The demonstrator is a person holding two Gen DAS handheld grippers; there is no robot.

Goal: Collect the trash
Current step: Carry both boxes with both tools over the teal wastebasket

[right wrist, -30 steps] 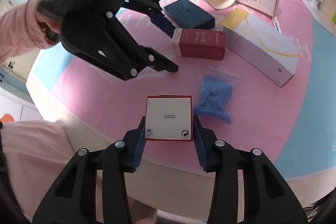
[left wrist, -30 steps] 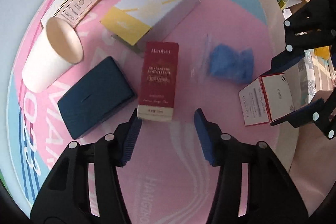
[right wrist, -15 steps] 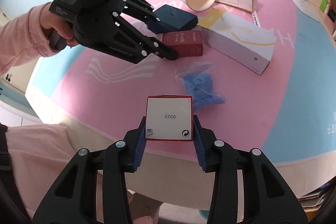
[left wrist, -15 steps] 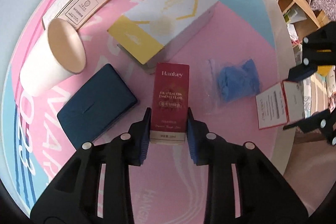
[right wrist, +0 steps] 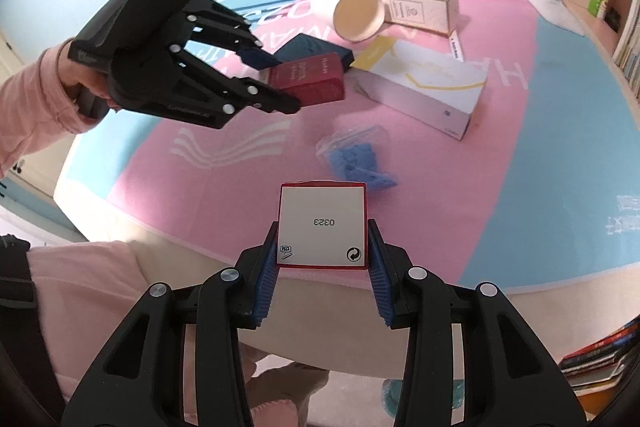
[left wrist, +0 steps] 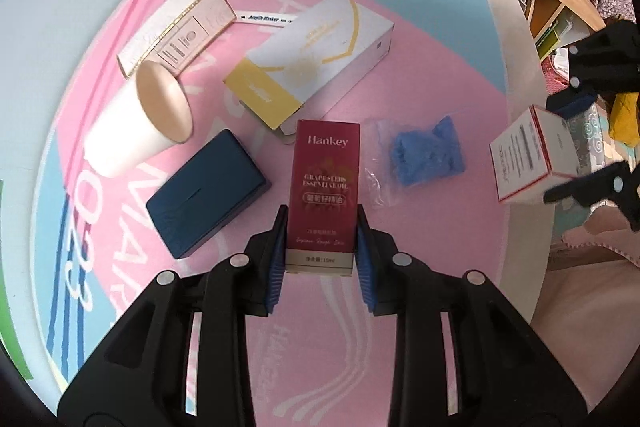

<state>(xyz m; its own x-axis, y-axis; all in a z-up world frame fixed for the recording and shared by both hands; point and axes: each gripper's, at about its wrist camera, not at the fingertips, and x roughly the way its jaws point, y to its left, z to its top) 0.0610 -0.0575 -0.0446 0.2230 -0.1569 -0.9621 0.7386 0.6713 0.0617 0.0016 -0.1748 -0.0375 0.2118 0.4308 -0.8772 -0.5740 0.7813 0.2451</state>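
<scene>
While my left gripper clamps the lower end of the dark red Hankey box, both blue pads press its long sides, and the box looks lifted off the pink mat. From the right wrist view the same red box sits between the left gripper's black fingers above the mat.

My right gripper is closed on the white box with red edges, held at the near edge of the table, its face printed 0323. In the left wrist view that box appears at the far right, past the mat's edge, pinched in the right gripper.

On the mat lie the rest. A clear bag of blue material is just right of the red box. A navy flat case lies to its left, and a paper cup on its side is farther left, its mouth facing right. Beyond the red box is a long white and yellow carton, and a cream box with gold trim lies at far left, touching the cup. A white marker rests between the cream box and the carton.
</scene>
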